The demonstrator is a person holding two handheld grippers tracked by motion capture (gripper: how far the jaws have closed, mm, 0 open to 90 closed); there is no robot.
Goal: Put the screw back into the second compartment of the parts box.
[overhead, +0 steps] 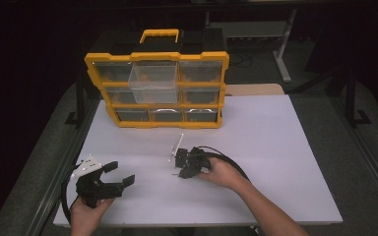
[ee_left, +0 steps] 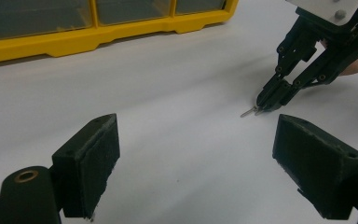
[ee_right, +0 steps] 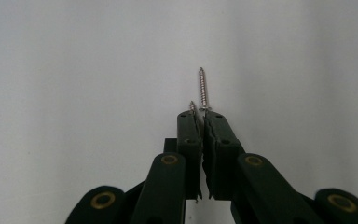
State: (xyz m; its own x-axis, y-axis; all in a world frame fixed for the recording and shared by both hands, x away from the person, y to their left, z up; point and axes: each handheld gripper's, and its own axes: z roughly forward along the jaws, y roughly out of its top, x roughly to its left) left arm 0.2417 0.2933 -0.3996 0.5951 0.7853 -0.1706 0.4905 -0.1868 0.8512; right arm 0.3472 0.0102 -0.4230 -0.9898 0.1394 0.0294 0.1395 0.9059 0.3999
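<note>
My right gripper (overhead: 180,173) is at the middle of the white table, tips down on the surface, shut on a thin silver screw (ee_right: 203,87). The screw pokes forward from between the closed jaws. A second short metal tip (ee_right: 192,105) shows beside it. In the left gripper view the right gripper (ee_left: 269,101) touches the table with the screw (ee_left: 248,112) jutting out to the left. My left gripper (overhead: 120,173) rests near the table's front left corner. It (ee_left: 196,128) stands wide open with nothing between its pads.
A yellow parts organizer (overhead: 204,124) with clear drawers stands upright at the back of the white table (overhead: 275,162). Its top middle drawer (overhead: 153,78) is pulled out toward me. A wooden board (overhead: 256,89) lies behind the table's back edge.
</note>
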